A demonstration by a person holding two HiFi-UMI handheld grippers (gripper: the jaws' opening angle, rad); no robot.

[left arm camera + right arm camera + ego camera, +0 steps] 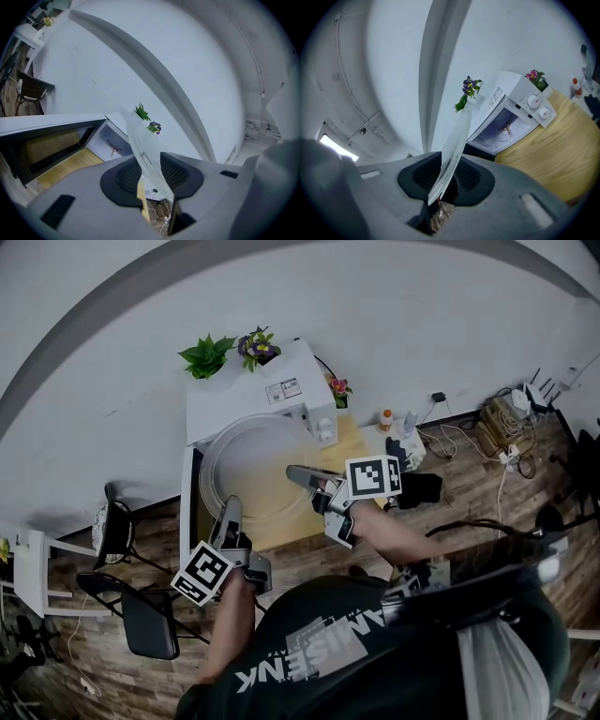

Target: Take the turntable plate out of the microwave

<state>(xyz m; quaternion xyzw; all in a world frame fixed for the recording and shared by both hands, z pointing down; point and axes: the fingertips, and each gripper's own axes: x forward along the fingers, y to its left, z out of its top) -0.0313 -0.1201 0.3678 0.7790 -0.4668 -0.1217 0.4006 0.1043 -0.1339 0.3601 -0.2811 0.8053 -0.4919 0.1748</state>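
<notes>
Tools near the person both grip: the left tool (231, 508) and the right tool (296, 472) are each clamped on the rim of the turntable plate (248, 457), on two sides. The plate hangs in the air over the bench (354, 441), just outside the open microwave (281, 390). It looks like glass, so likely stiff, fairly heavy, slippery and breakable; two rim holds suit it. Beyond, the cavity shows only its bare drive hub (506, 129).
</notes>
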